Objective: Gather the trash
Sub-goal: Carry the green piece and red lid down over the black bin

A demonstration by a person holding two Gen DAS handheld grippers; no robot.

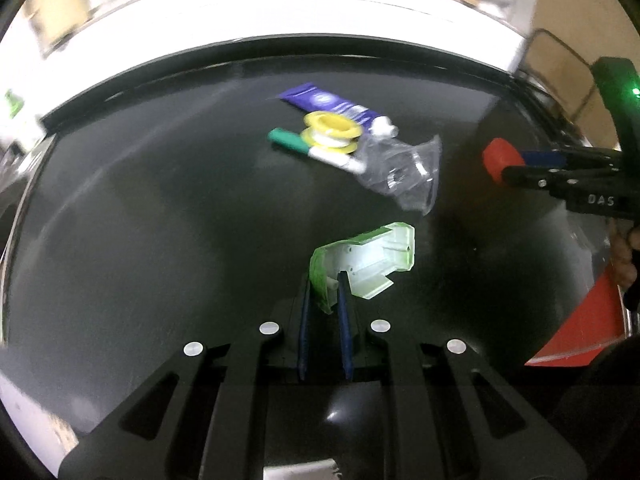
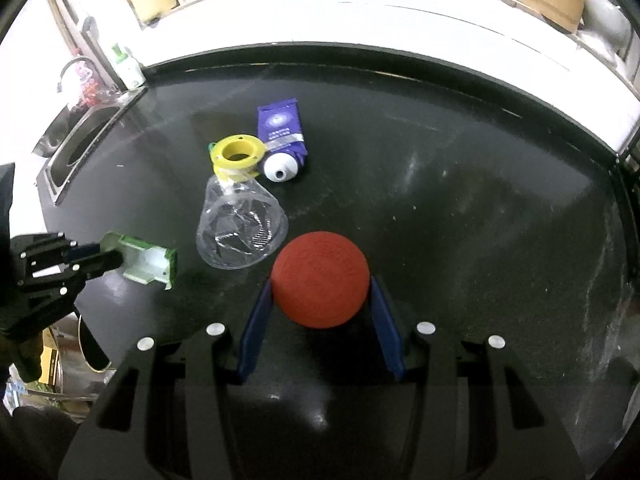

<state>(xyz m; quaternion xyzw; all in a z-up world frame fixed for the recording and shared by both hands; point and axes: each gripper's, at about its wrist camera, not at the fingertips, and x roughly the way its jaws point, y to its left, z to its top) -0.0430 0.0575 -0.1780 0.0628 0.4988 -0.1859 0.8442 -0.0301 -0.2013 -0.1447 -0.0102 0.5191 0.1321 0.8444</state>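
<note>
Black countertop, sink (image 2: 76,140) at upper left: both grippers are loaded. Left gripper (image 1: 326,292), jaws nearly closed, pinches a green part (image 1: 368,264) by one thin edge, so it is best carried level and slowly. Right gripper (image 2: 320,300), jaws wide, clamps a red lid (image 2: 320,278). Cup (image 2: 242,232), spool (image 2: 238,154), tube (image 2: 282,132) and marker (image 1: 316,150) lie clustered at frame centre, awaiting collection.
</note>
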